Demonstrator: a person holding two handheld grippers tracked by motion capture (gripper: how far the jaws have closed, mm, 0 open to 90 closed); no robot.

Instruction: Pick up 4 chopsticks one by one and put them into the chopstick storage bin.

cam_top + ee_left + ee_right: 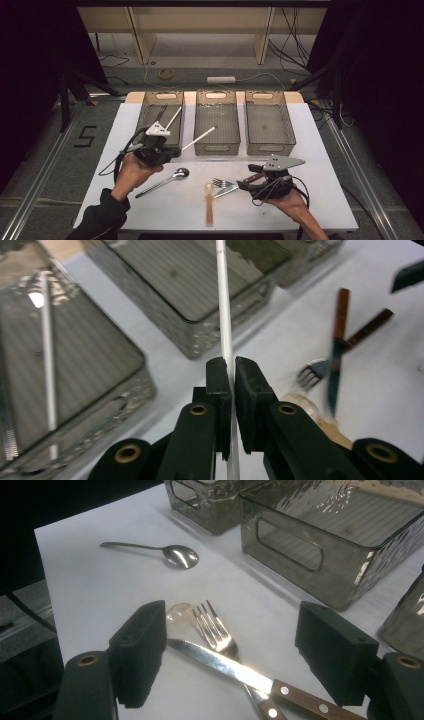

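So the left gripper has its jaws clamped tight on a thin white stick, looks like a straw or a chopstick, hard to say which. From the left gripper view you can see the stick pinched right between the two black pads, running out past the tips and also back down between the jaws. It's held up off the table, and its far end pokes over the near wall of the middle bin, the one just ahead and to the right of that gripper.

Right in front of the left gripper is the left bin, with another white stick and something darker lying inside. The right bin sits further off to the side.

Just below and to the right of the left gripper, a metal spoon lies on the white table.

The right gripper is down low with its jaws spread wide, gripping nothing. Between those jaws, in the right gripper view, a wood-handled knife lies across a fork, both flat on the table. Just beyond the fork there's a pale wooden spoon, its bowl tucked next to the tines.
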